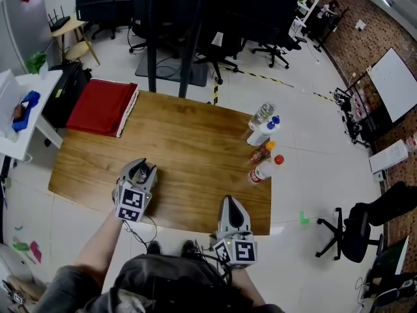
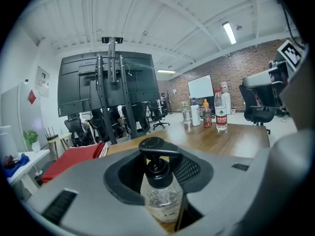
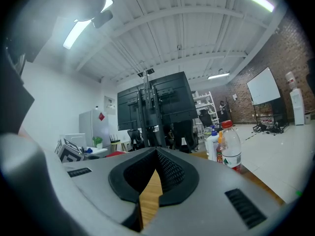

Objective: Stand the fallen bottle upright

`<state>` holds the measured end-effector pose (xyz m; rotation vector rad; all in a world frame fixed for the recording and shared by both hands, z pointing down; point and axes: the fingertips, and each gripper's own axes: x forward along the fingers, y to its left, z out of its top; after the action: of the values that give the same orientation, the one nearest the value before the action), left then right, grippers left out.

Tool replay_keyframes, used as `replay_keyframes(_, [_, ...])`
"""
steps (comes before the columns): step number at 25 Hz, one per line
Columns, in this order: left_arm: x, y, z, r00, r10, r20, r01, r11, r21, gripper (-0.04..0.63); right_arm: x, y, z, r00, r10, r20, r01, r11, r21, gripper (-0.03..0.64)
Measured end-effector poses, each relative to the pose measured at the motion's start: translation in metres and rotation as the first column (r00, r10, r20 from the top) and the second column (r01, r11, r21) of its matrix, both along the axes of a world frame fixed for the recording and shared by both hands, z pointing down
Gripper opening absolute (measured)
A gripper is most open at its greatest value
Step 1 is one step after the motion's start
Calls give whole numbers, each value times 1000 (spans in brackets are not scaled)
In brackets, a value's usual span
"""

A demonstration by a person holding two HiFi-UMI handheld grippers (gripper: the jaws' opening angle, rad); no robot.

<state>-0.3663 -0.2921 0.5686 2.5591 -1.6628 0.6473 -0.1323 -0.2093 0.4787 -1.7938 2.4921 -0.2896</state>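
a: where's the pump bottle (image 2: pixel 158 195)?
b: in the left gripper (image 2: pixel 157 154). pads clamped on its sides, black pump head poking up. looks upright, but the base is hidden behind the gripper body, so can't tell if it's on the wooden table (image 1: pixel 189 142).
a: right gripper (image 3: pixel 155 154)?
b: jaws together, nothing btwn them. red-capped water bottle (image 1: pixel 264 169) + three more stand at the table's right edge, labels too small to read.

Five bottles (image 1: pixel 262 115) (image 1: pixel 264 133) (image 1: pixel 261 153) (image 1: pixel 264 169) (image 2: pixel 158 193), two tools (image 1: pixel 142 167) (image 1: pixel 229 203), one cloth (image 1: pixel 101 106)
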Motion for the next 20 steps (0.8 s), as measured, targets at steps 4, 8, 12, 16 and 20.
replay_keyframes(4, [-1, 3, -2, 999, -2, 37, -1, 998, 69, 183, 2, 8, -1, 1000, 9, -5, -9, 1000, -7, 0])
replay_keyframes(8, [-7, 6, 3, 998, -29, 61, 25, 998, 63, 240, 1, 14, 0, 1000, 14, -10, -14, 1000, -9, 0])
replay_keyframes(12, [-6, 7, 2, 999, -23, 24, 21, 997, 69, 301, -3, 18, 2, 1000, 9, -10, -9, 1000, -7, 0])
replay_keyframes(16, [-6, 14, 0, 999, -33, -16, 34, 998, 60, 356, -3, 22, 4, 1000, 5, -8, -5, 1000, -14, 0])
replay_keyframes(20, [-10, 22, 1, 999, -38, -17, 39, 998, 58, 360, -11, 25, 5, 1000, -11, -9, 10, 1000, -16, 0])
